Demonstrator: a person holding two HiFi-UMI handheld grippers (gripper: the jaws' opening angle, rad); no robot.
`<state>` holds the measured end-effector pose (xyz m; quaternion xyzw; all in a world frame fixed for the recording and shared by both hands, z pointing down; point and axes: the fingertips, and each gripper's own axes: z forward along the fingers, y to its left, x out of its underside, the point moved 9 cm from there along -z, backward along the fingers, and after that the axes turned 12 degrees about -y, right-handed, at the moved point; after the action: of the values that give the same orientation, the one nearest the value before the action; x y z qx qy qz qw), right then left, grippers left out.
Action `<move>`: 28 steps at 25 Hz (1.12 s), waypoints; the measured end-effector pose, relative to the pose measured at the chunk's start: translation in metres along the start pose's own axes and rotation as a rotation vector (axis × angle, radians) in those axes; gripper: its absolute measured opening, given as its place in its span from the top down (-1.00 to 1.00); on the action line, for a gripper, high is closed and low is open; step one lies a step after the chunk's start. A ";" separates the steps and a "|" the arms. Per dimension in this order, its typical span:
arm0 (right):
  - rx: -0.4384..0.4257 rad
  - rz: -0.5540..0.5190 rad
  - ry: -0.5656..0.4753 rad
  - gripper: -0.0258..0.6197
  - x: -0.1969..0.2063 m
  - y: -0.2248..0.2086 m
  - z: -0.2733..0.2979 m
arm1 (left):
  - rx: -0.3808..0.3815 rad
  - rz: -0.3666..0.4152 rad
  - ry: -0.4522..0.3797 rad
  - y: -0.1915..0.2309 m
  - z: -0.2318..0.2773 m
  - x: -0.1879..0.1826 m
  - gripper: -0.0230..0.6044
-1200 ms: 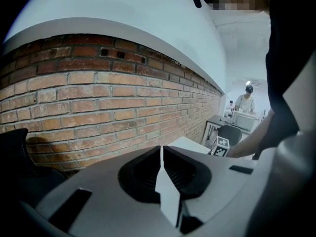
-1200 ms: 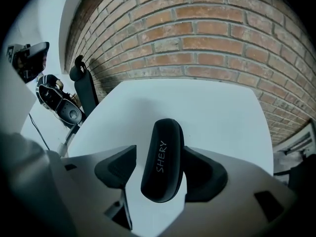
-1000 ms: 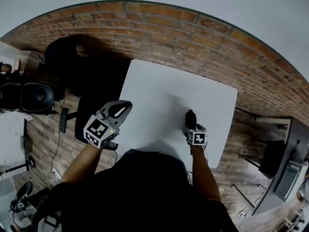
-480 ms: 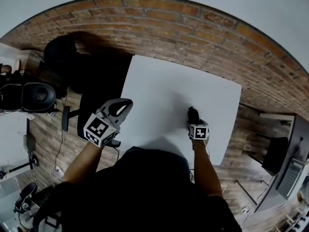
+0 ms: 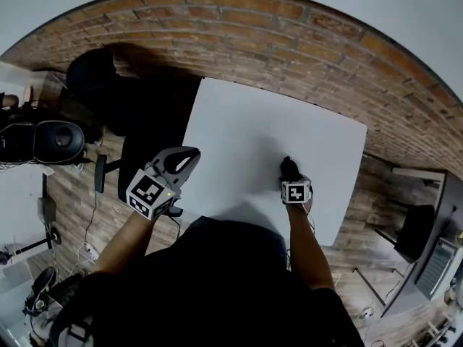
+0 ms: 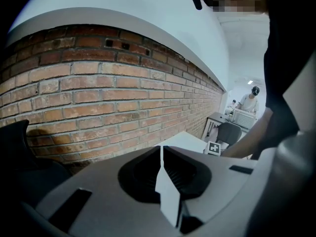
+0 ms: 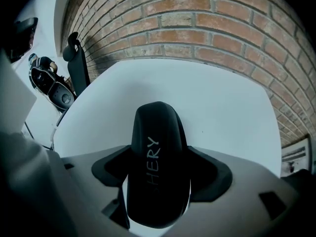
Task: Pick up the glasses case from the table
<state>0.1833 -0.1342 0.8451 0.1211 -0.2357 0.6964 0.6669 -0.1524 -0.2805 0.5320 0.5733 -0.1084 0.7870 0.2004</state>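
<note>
A black glasses case with pale lettering lies lengthwise on the white table, right between the jaws of my right gripper. Those jaws are opening, and thin slivers of table show at the case's sides, so the pads do not press on it. From the head view the case shows as a dark shape just beyond the right gripper, which points steeply down near the table's front right. My left gripper hovers at the table's left edge. Its jaws meet in a seam, with nothing between them.
A brick wall runs behind the table. A black office chair stands at the table's left, with dark equipment farther left. A desk with a keyboard is at the far right.
The right gripper has sunk a little closer to the table around the case. The left gripper has stayed where it was.
</note>
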 end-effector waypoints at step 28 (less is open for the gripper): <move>-0.045 0.006 0.010 -0.01 -0.004 -0.009 -0.006 | -0.002 0.002 -0.016 -0.012 0.004 -0.007 0.85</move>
<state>0.1930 -0.1350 0.8396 0.1022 -0.2483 0.6934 0.6686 -0.1415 -0.2724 0.5264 0.5793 -0.1113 0.7825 0.1995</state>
